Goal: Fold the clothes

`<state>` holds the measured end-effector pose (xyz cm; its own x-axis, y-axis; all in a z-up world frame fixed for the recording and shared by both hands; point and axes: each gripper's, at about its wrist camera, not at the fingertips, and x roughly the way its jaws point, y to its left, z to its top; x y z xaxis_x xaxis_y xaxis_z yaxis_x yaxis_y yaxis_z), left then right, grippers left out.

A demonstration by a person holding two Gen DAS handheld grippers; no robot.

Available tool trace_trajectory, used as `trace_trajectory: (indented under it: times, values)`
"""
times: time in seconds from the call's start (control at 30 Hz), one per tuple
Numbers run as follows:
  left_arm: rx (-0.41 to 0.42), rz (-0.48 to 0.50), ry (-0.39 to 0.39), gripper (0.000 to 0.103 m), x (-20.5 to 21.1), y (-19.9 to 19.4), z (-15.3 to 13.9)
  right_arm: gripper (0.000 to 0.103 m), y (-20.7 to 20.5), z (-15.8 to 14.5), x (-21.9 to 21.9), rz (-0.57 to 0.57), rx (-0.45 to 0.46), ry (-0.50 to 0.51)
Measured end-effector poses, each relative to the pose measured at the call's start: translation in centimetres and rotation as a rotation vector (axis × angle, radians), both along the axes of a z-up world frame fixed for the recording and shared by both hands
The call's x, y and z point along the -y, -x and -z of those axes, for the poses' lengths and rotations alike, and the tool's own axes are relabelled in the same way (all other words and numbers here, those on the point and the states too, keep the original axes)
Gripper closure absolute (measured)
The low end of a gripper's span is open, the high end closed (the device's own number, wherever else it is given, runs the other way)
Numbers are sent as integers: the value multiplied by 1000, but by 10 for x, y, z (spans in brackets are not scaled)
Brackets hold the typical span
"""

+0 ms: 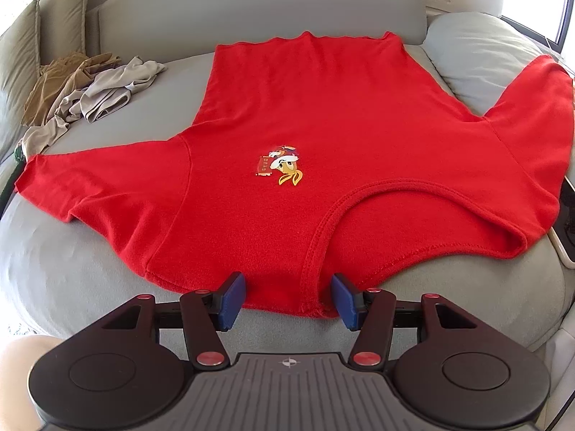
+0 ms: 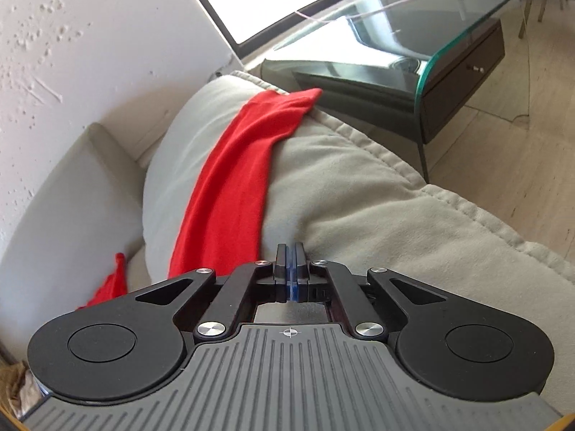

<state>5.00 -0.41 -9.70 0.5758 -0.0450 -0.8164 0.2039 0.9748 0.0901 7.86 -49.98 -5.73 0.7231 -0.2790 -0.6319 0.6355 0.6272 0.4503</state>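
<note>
Red shirt (image 1: 323, 136) spread flat on the grey sofa seat (image 1: 107, 262), neckline toward the left gripper (image 1: 289, 296). The left gripper's blue pads (image 1: 231, 296) stand apart, released, with the collar edge lying between them but unpressed. The right gripper (image 2: 289, 269) is clenched pad to pad on nothing; the shirt's sleeve (image 2: 244, 165) drapes over a cushion (image 2: 341, 179) ahead and to the left of its fingertips. Risk, as judged: closing the left pads here may catch only one collar layer, or sofa fabric beneath, so the lift would skew the fold. The draped sleeve may slide off the cushion when the body is pulled.
</note>
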Motion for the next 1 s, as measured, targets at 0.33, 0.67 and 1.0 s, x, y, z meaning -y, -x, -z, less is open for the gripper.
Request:
trace_trajectory:
  times: [0.33, 0.67, 1.0]
  values:
    - [-2, -4, -8, 50, 2, -2, 0, 91, -3, 26, 11, 34, 122, -253]
    - [10, 7, -11, 50, 2, 0, 1, 103, 0, 7, -5, -1, -29, 34]
    - [146, 6, -1, 47, 7, 7, -23, 48, 13, -14, -173, -591, -96, 22]
